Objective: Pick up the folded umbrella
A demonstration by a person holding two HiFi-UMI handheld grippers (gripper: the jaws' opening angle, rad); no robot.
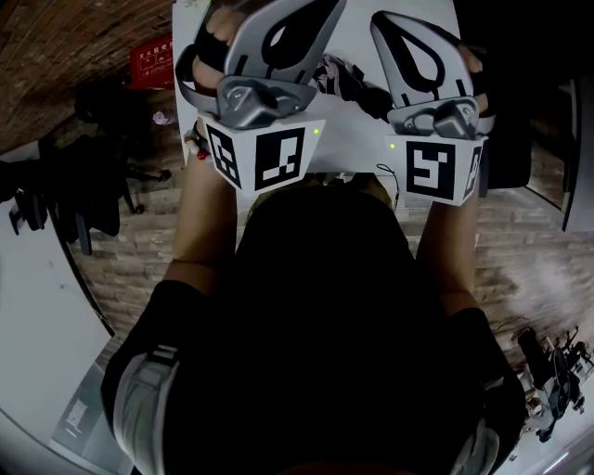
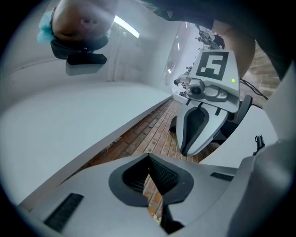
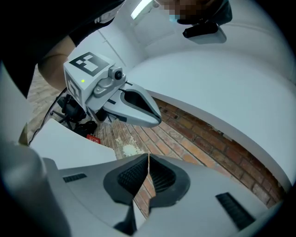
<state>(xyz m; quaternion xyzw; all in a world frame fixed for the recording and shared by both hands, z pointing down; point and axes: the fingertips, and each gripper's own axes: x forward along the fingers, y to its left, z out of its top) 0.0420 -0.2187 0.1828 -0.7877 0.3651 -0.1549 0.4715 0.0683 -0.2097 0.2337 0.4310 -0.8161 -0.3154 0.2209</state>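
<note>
In the head view both grippers are held level in front of my chest, over the near edge of a white table point(image 1: 357, 139). A dark bundled thing point(image 1: 350, 81), likely the folded umbrella, lies on the table between them, mostly hidden by their bodies. My left gripper point(image 1: 320, 14) is shut and holds nothing; its pads point(image 2: 159, 173) meet over brick floor. My right gripper point(image 1: 390, 28) is shut too and also holds nothing, with its pads point(image 3: 159, 178) touching. Each gripper view shows the other gripper point(image 2: 203, 115) point(image 3: 127, 104) beside it. The umbrella appears in neither gripper view.
Brick floor point(image 1: 139, 260) lies below. A black office chair point(image 1: 93, 176) and a red box point(image 1: 153, 60) stand at the left. Another white table point(image 1: 37, 343) fills the lower left corner. Dark cables and gear point(image 1: 548, 371) lie at the lower right.
</note>
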